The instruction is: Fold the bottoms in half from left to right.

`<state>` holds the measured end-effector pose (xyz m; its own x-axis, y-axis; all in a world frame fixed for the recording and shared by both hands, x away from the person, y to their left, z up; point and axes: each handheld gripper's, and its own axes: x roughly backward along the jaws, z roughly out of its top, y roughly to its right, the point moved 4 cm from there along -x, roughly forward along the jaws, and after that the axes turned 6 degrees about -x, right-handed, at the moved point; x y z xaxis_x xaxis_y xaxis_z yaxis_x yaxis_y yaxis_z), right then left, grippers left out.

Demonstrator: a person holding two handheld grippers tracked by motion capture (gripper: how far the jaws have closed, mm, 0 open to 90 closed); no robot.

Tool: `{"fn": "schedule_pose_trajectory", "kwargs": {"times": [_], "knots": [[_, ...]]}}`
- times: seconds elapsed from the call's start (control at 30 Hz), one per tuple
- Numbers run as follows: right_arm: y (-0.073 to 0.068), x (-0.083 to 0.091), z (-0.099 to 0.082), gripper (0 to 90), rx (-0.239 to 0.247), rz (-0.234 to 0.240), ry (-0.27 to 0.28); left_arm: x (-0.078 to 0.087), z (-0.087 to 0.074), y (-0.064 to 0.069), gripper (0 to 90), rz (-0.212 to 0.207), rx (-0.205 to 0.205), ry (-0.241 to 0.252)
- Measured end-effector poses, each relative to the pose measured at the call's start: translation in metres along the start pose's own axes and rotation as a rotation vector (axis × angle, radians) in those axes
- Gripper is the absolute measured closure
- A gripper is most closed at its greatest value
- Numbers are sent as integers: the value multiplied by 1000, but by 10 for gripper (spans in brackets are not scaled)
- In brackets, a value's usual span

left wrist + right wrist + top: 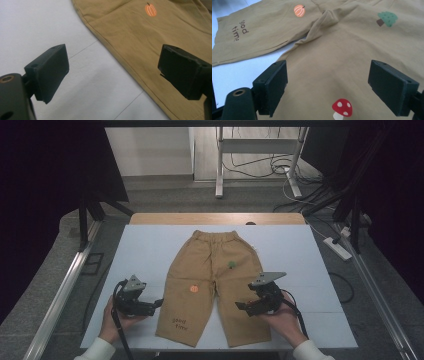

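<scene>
The tan trousers lie flat on the pale blue table, spread face up in the middle of it. In the high view their long axis runs from 12 o'clock to 6 o'clock: the elastic waistband points away from you at 12, and the two leg hems point back at you at 6. The legs splay slightly, one toward 7 o'clock, the other toward 5.

Your left gripper sits at 9 o'clock of the left leg, just beside its outer edge, tips aimed toward 3 o'clock. In the left gripper view its jaws stand wide apart with nothing between them; one is over bare table, the other over the cloth's edge, with the orange pumpkin print ahead.

Your right gripper is over the right leg, tips aimed toward 9 o'clock. Its jaws are also spread wide and hold nothing. In the right gripper view a red mushroom print lies between them, and a green tree print lies farther up the cloth.
</scene>
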<state>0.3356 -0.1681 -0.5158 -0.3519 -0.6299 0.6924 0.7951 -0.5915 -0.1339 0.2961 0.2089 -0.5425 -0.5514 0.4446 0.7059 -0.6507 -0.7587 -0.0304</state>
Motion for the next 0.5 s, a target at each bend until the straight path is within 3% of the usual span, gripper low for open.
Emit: {"fn": "schedule_pose_trajectory", "kwargs": {"times": [0.5], "knots": [[-24, -23, 19, 163, 45, 50, -17, 0, 0, -1, 99, 0, 2, -4]]}}
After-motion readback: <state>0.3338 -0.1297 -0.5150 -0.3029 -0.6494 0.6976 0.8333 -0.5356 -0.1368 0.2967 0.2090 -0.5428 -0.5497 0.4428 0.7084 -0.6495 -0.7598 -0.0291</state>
